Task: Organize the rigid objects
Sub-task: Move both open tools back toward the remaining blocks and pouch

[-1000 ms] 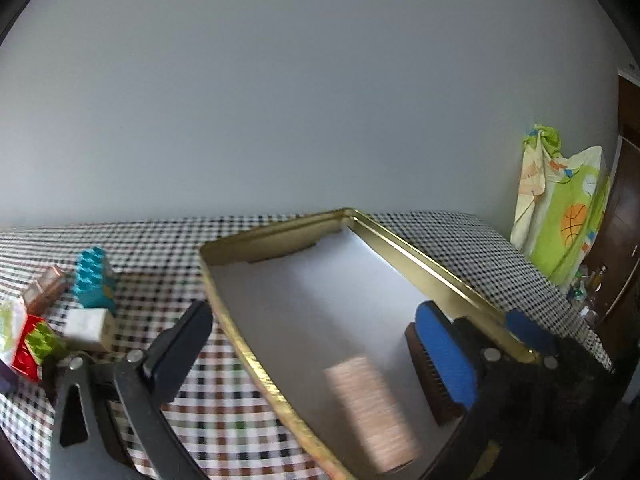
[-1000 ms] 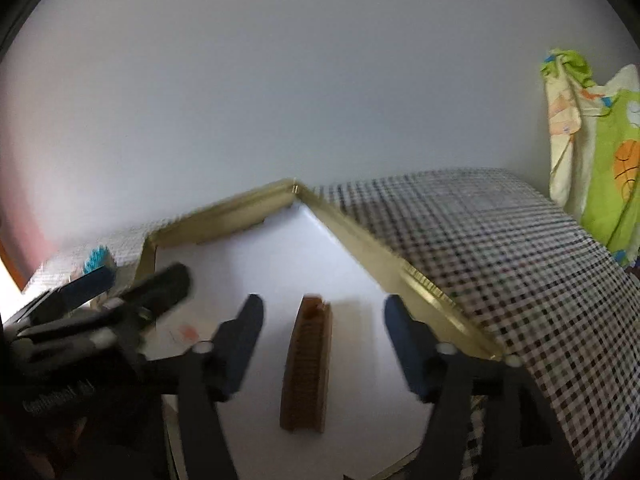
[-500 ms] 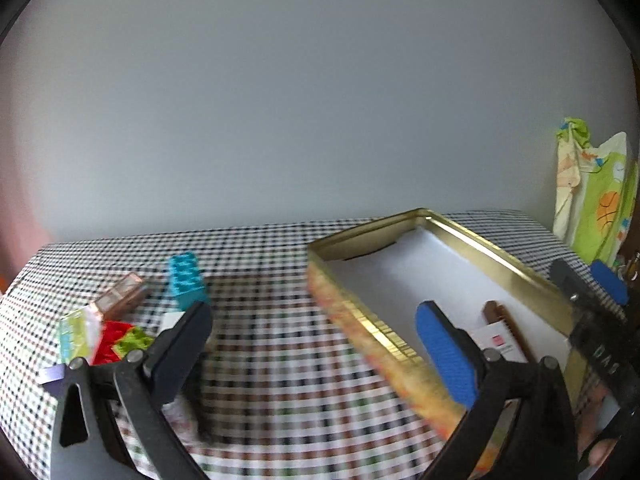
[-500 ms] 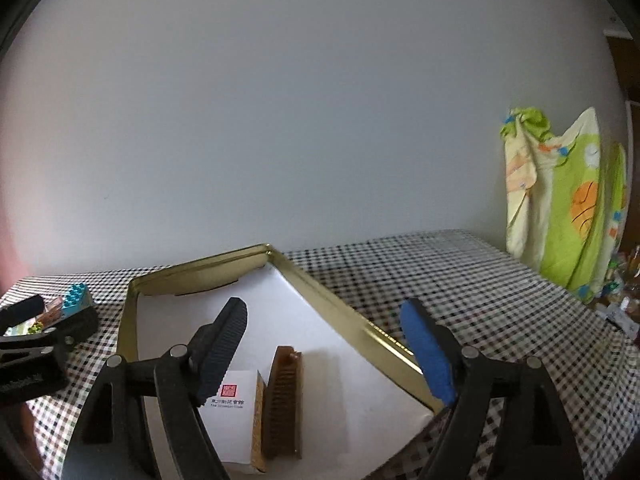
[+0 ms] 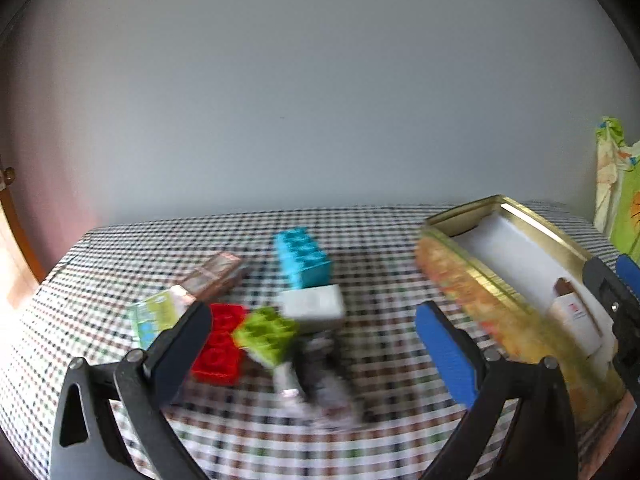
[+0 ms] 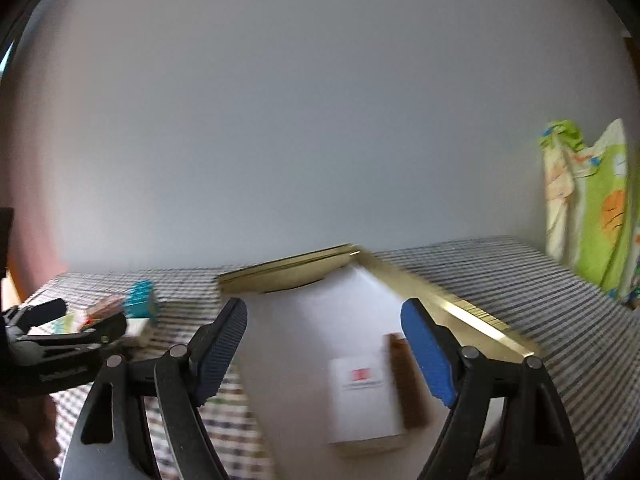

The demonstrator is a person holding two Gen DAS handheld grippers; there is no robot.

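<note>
A gold tin tray (image 5: 472,292) with a white floor sits at the right on the checked tablecloth; it also shows in the right wrist view (image 6: 476,312). Inside lie a white box (image 6: 362,396) and a brown comb-like bar (image 6: 406,380). Left of the tray is a loose pile: a cyan brick (image 5: 302,256), a white block (image 5: 314,306), a green brick (image 5: 266,334), a red brick (image 5: 220,350), a brown bar (image 5: 214,276), a pale green packet (image 5: 158,316) and a blurred dark grey item (image 5: 320,376). My left gripper (image 5: 310,348) is open above the pile. My right gripper (image 6: 322,350) is open over the tray.
A plain wall stands behind the table. A green and cream printed cloth (image 6: 592,204) hangs at the far right. The left gripper (image 6: 60,336) shows at the left edge of the right wrist view. Wooden furniture (image 5: 16,248) is at the far left.
My left gripper has swung left from over the tray to over the pile of bricks. The white box now lies in the tray beside the brown bar. My right gripper has drawn back a little.
</note>
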